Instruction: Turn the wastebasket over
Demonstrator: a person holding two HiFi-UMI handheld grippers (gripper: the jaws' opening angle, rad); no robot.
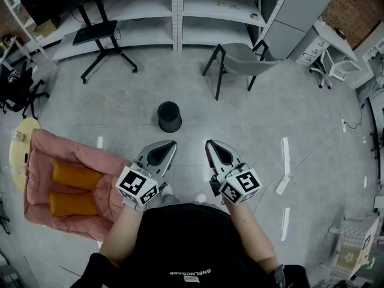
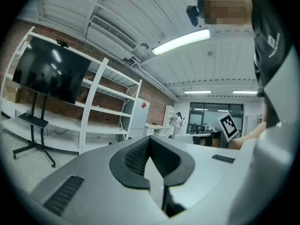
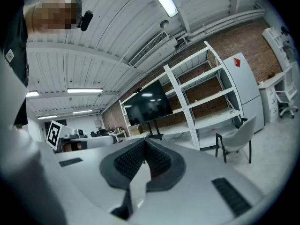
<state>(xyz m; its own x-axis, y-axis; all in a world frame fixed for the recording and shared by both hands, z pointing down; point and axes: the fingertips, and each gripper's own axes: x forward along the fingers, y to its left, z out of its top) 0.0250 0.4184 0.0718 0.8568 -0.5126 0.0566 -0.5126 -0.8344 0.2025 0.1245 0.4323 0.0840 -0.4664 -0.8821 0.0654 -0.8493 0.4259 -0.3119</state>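
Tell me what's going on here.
A person stands holding a gripper in each hand. The left gripper and the right gripper are both held level in front of the body, jaws closed with nothing between them. A black wastebasket stands on the floor just ahead of the two grippers, and neither one touches it. The job of turning it over has not begun.

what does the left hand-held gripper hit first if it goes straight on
Likely nothing close: the left hand-held gripper points level, above the wastebasket; the way looks free up to the white shelving.
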